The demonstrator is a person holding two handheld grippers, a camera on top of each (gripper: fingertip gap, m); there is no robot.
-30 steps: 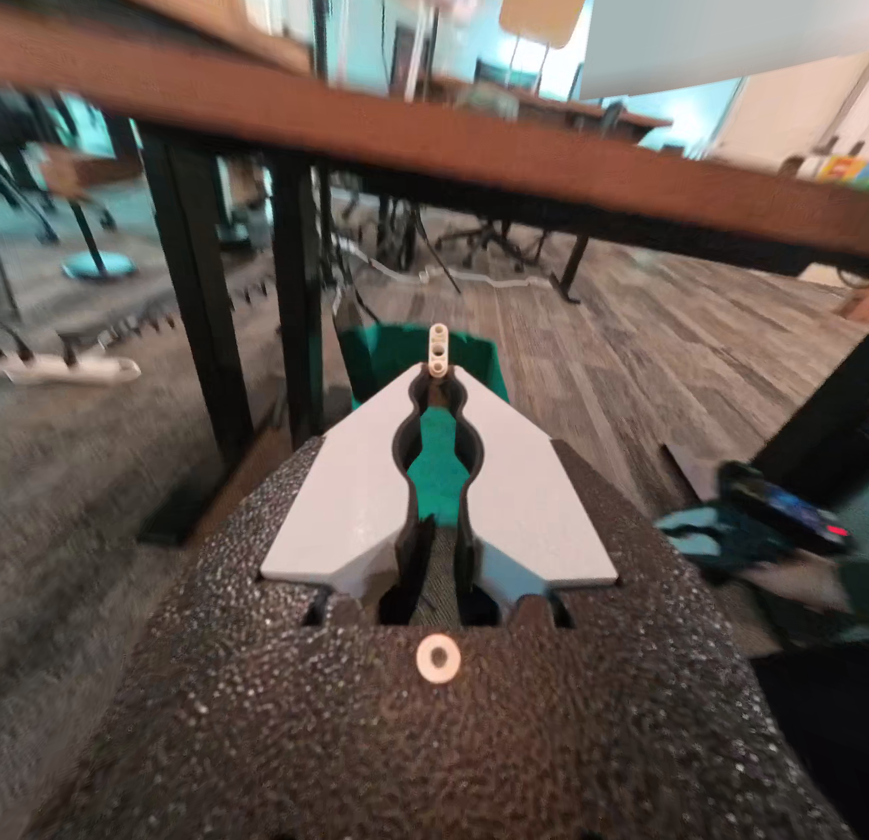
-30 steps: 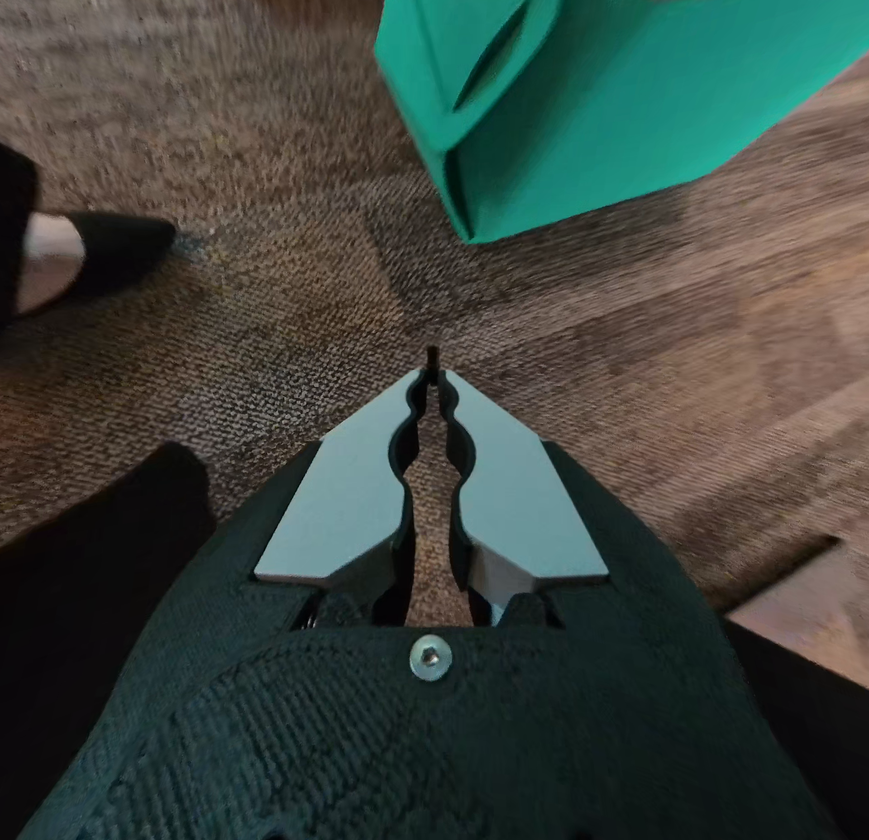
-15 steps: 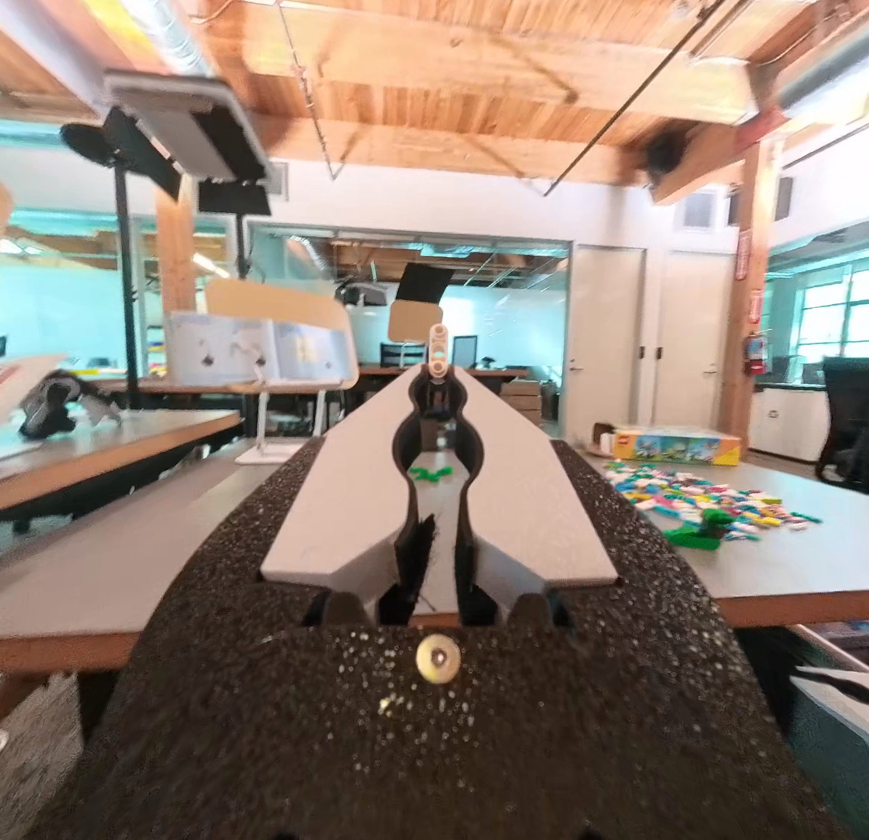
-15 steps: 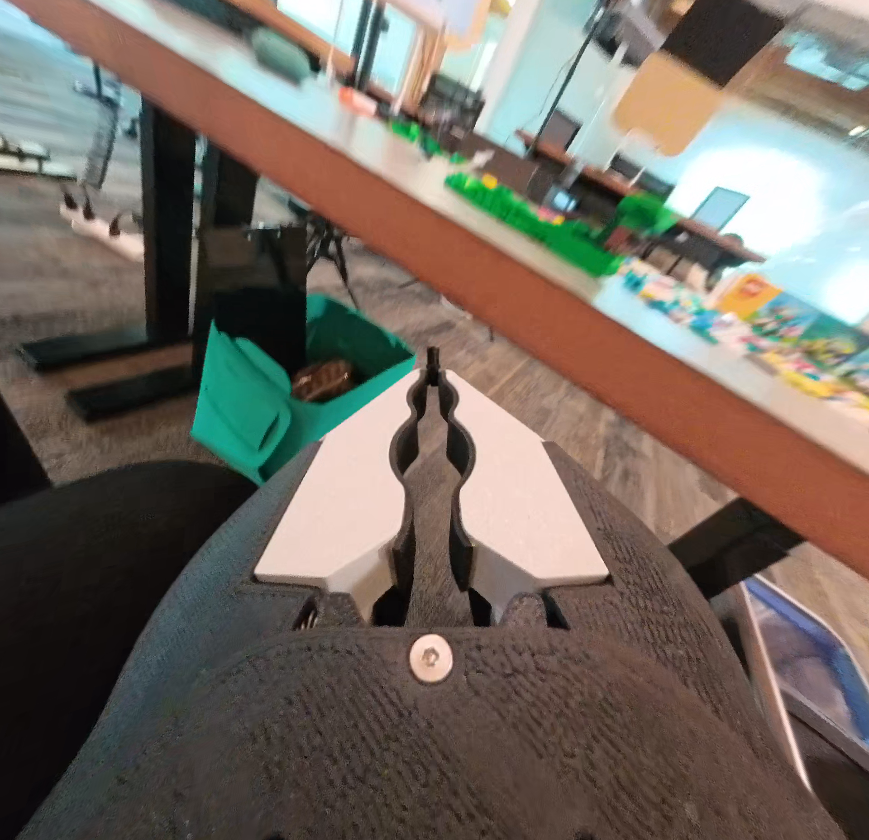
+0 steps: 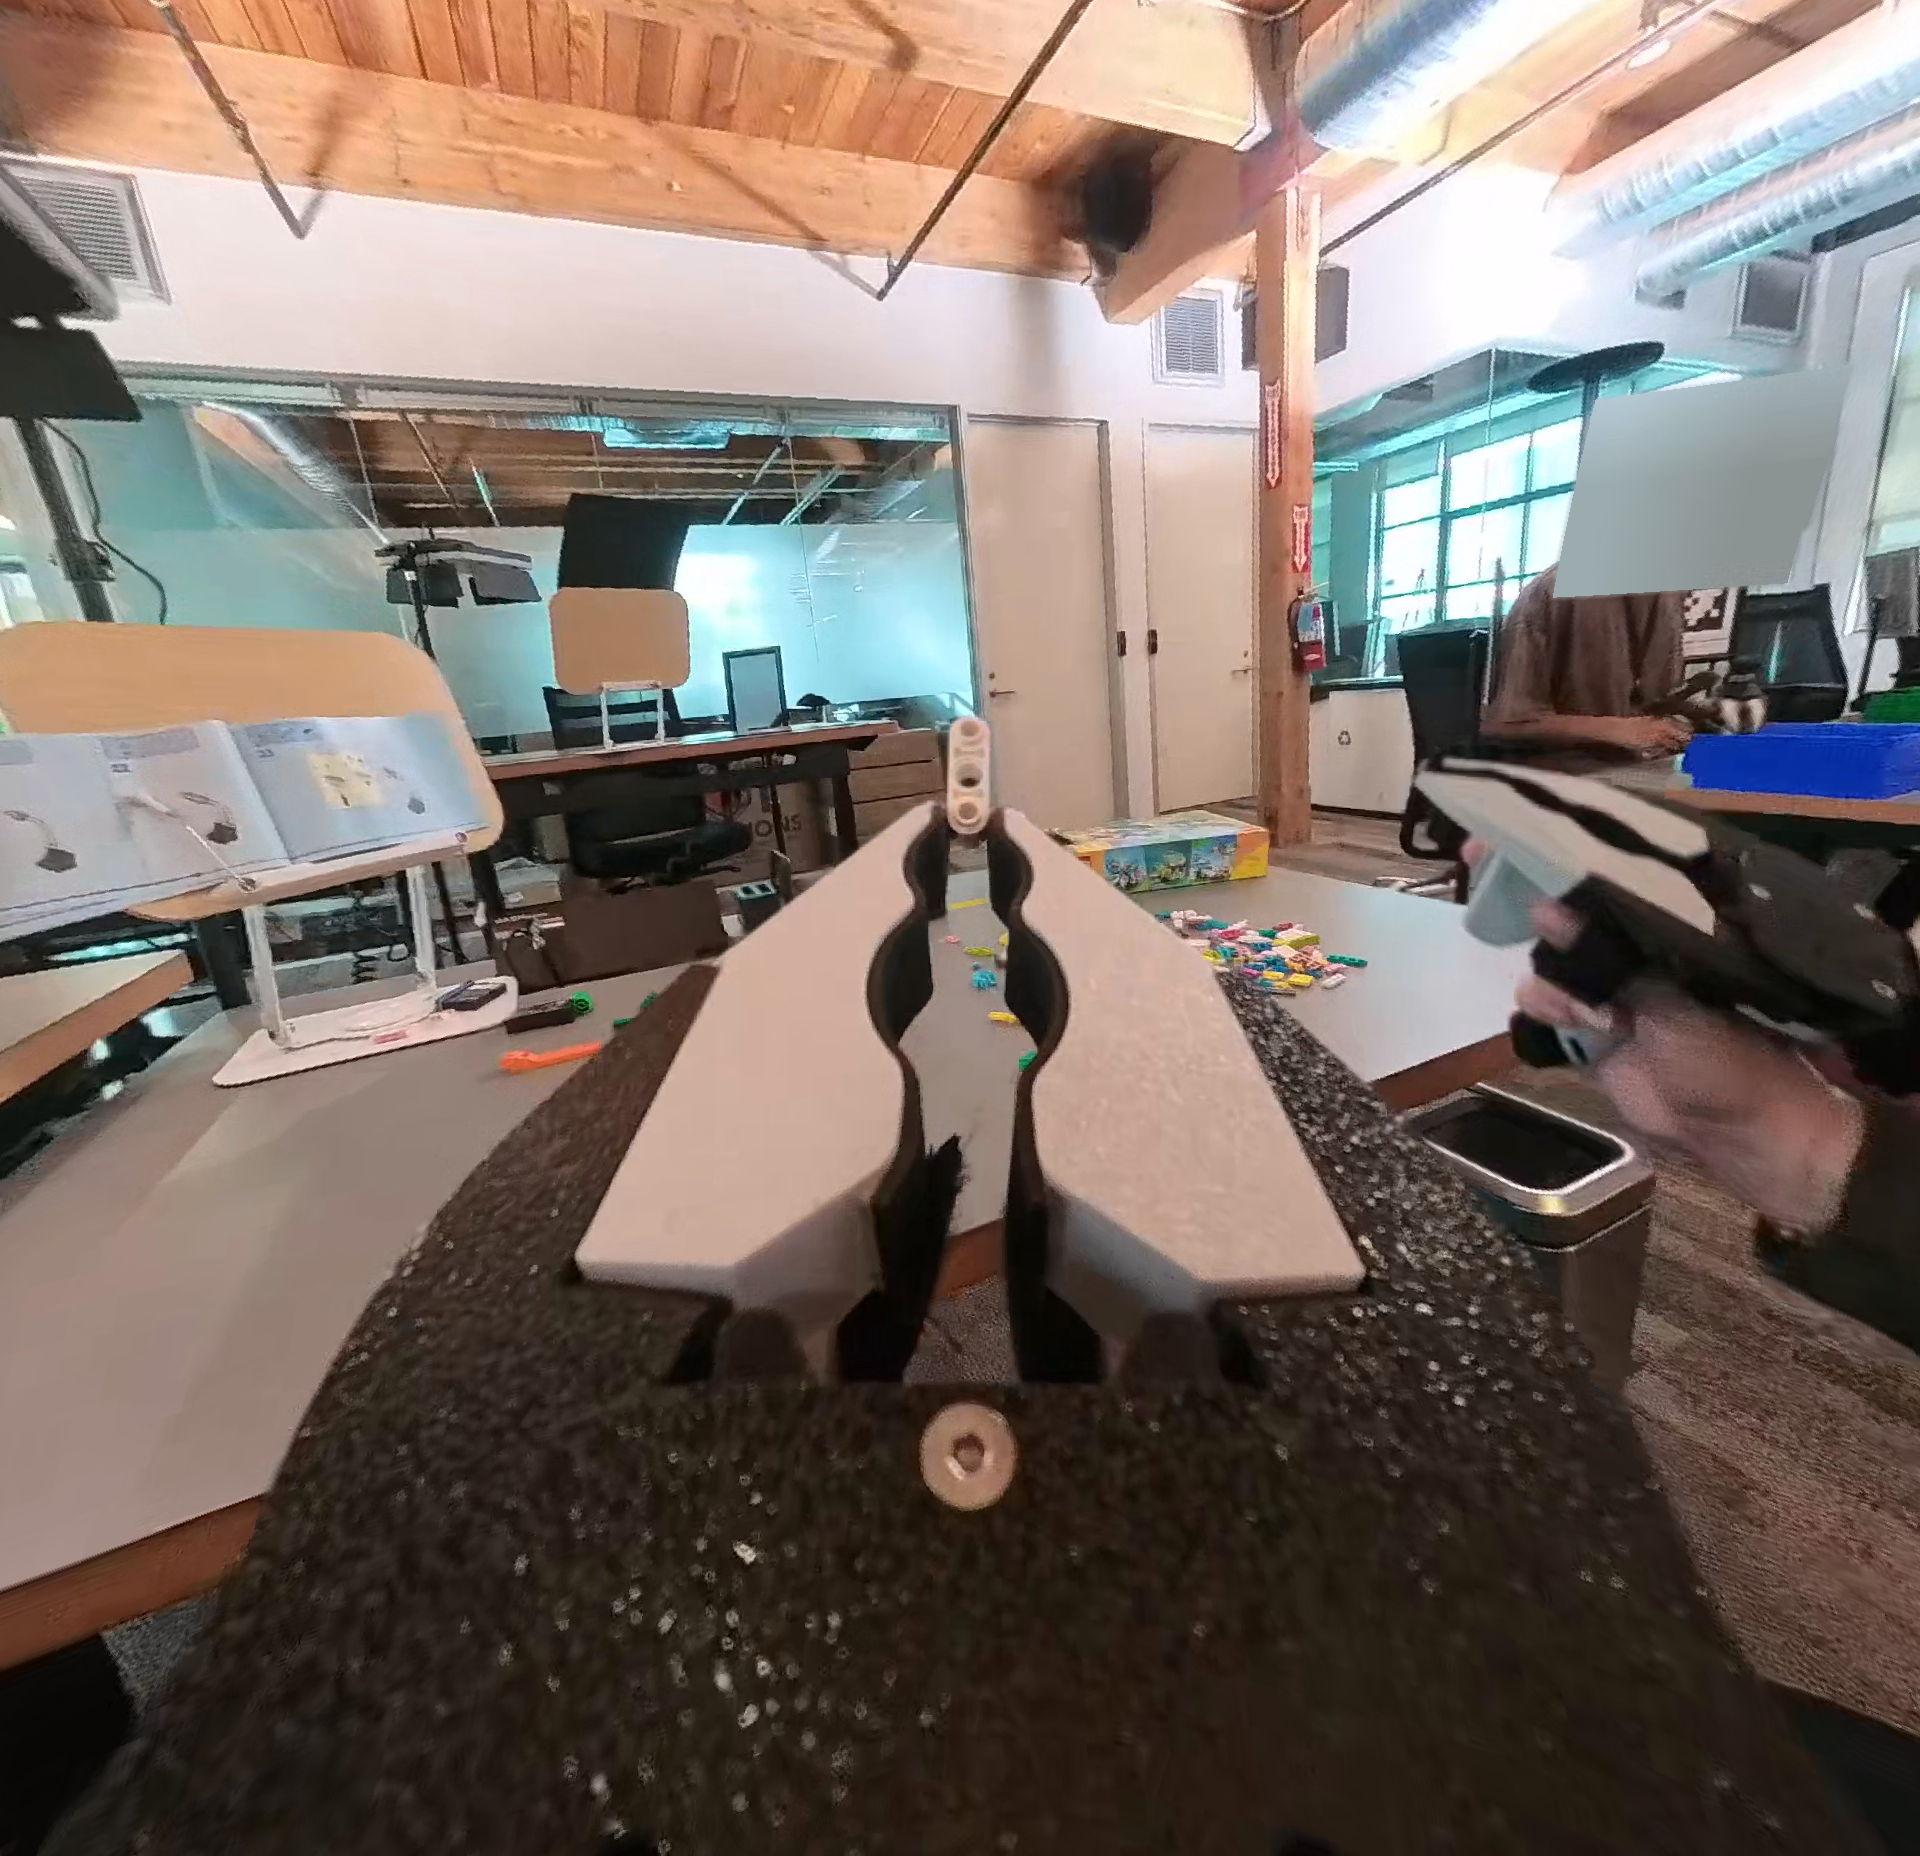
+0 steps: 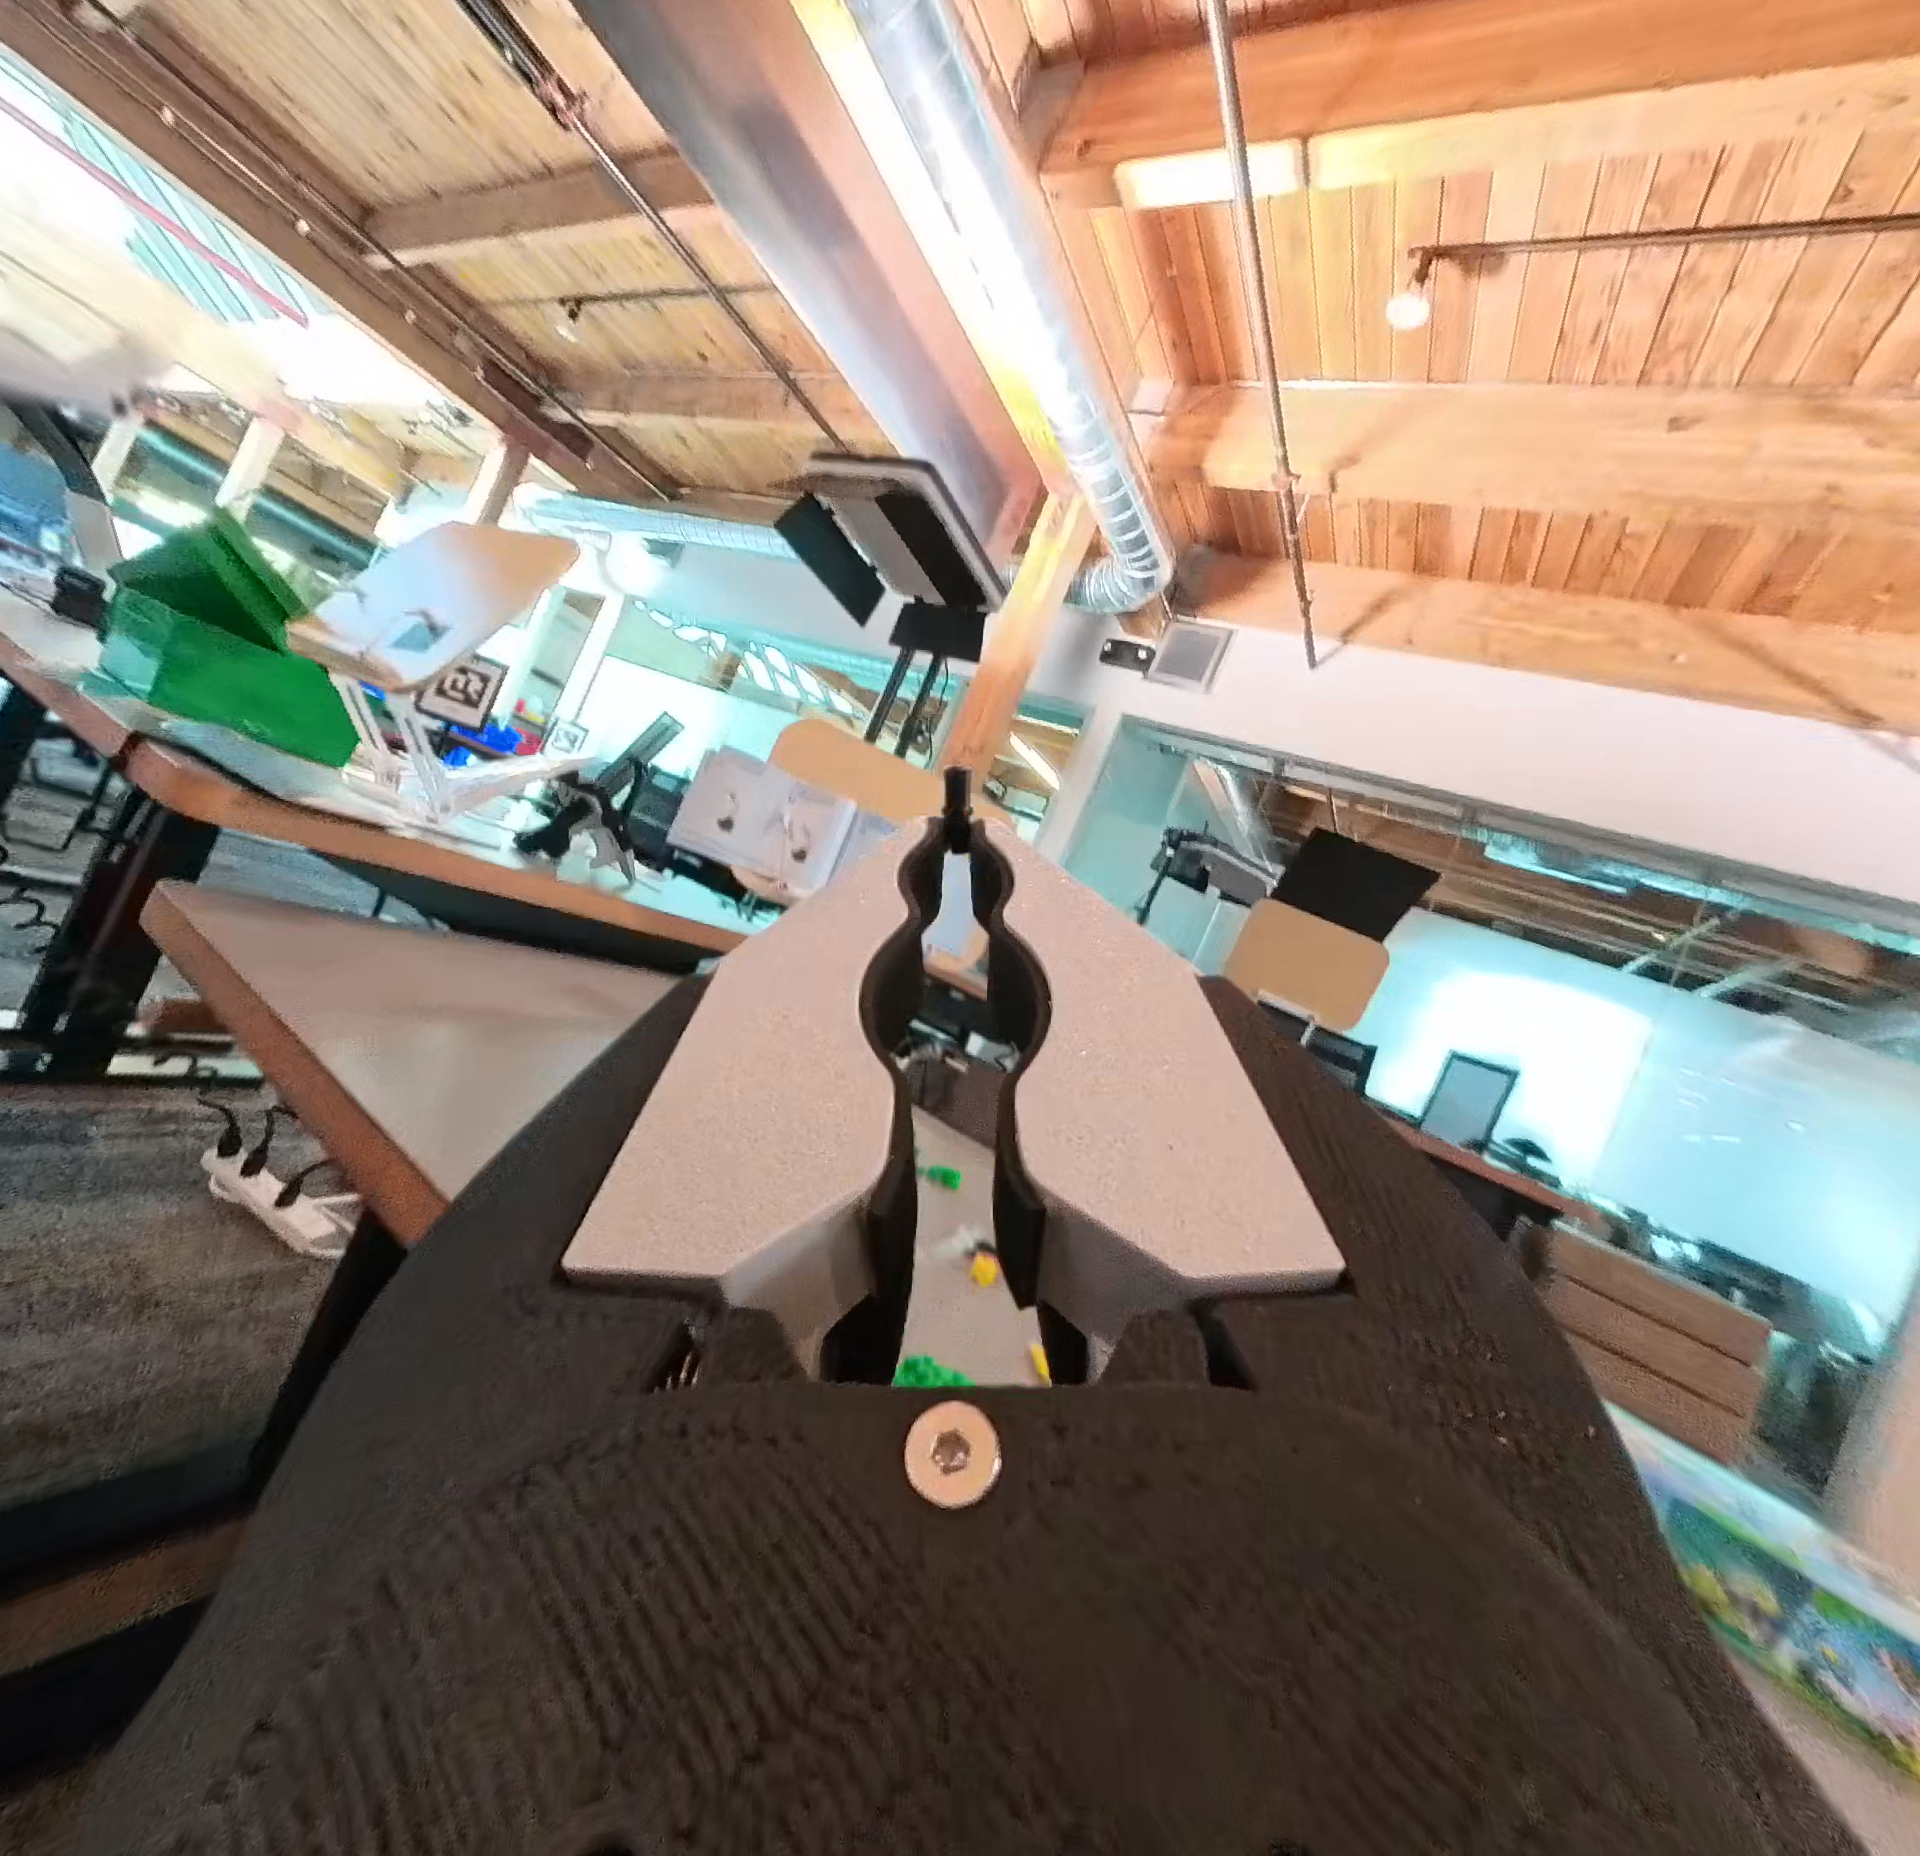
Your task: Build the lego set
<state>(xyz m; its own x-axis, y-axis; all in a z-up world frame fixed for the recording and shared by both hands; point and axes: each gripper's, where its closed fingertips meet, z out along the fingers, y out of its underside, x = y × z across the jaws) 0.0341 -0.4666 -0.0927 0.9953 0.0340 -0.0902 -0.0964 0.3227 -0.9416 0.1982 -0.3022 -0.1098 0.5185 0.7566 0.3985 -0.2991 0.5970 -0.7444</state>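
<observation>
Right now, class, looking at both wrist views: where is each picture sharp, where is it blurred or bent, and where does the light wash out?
Left wrist view: the white beam held in the left tool is sharp; the right tool at the edge is motion-smeared; ceiling beams bow, lens distortion. Right wrist view: the black pin is fairly crisp; the edges streak with blur; the windows behind glare white.

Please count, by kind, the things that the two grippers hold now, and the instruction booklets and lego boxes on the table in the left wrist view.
White lego beam, in left gripper: 1
Black lego pin, in right gripper: 1
Open instruction booklet on stand: 1
Lego box on the table: 1
Total: 4
</observation>
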